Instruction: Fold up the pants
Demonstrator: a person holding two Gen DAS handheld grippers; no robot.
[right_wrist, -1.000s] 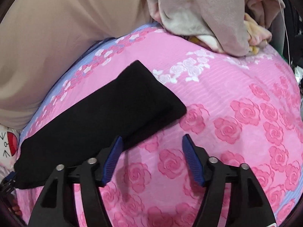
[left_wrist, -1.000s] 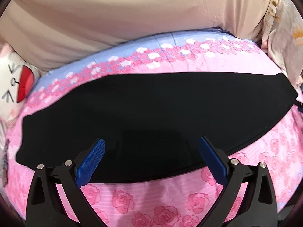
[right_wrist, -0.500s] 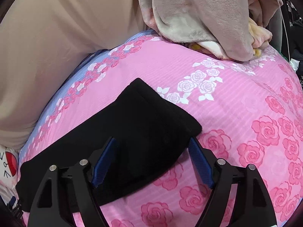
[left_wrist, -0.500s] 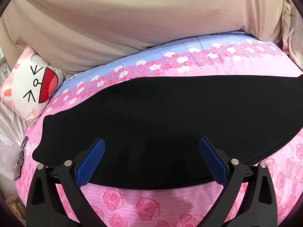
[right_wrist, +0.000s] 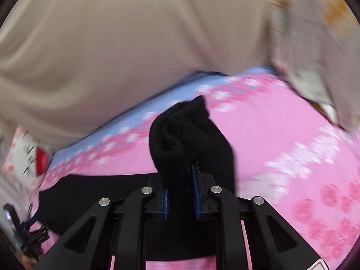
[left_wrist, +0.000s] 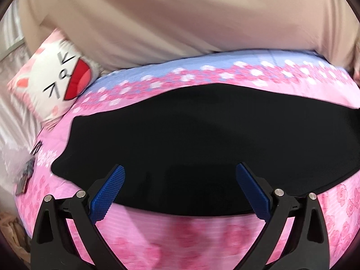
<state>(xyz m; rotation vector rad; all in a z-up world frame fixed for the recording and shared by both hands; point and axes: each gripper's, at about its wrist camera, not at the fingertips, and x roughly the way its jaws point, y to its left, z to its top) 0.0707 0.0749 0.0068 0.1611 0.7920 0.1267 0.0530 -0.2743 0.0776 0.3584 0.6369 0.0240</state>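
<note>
While lying flat across frame center on the pink floral bed (left_wrist: 180, 236), black pants (left_wrist: 202, 139) fill only the left view; bunched end (right_wrist: 180, 135) seen solely at right. Left gripper (left_wrist: 180, 186) spread wide, holding nothing; right gripper (right_wrist: 180, 193) clamped narrowly on pants.

Black pants (left_wrist: 202, 139), soft knit, spread flat ahead of the open left claw; one end (right_wrist: 180, 130) bunched upright, pinched in the right claw.
</note>
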